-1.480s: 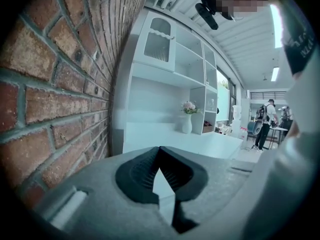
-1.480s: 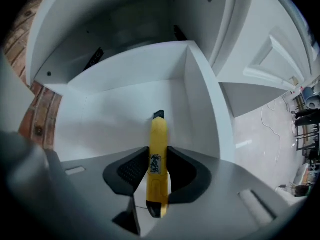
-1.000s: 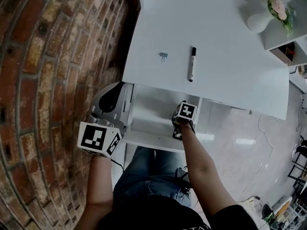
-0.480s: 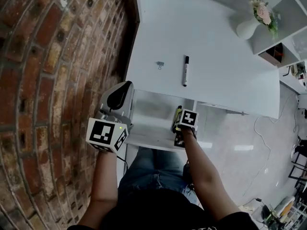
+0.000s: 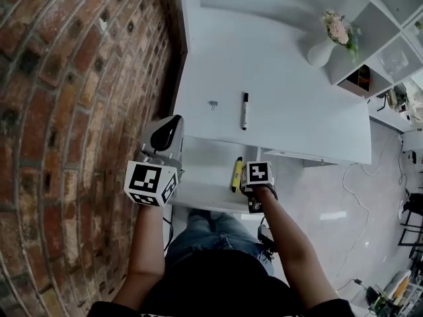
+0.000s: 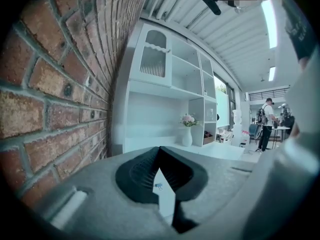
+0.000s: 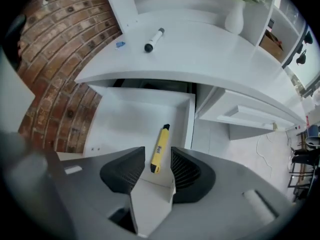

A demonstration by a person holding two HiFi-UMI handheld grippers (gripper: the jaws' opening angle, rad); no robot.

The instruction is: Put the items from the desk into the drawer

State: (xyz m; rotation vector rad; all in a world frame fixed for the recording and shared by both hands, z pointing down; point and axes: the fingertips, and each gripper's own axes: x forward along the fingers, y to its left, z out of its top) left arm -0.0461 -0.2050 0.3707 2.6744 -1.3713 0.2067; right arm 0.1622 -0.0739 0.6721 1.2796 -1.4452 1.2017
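Our right gripper (image 7: 157, 159) has just been opening, empty above the yellow marker (image 5: 236, 174) in the drawer (image 5: 198, 167). Our left gripper (image 6: 159, 151) is closed, empty

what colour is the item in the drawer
Yellow item with a black tip, clearest in the right gripper view.

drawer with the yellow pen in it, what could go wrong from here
The right gripper, whose jaws have just been opening, hangs empty above the yellow pen lying in the open white drawer; a dip could knock it.
The small blue binder clip on the white desk is flat, so a grasp may slip.
The round black-and-white marker beside it could roll if nudged.
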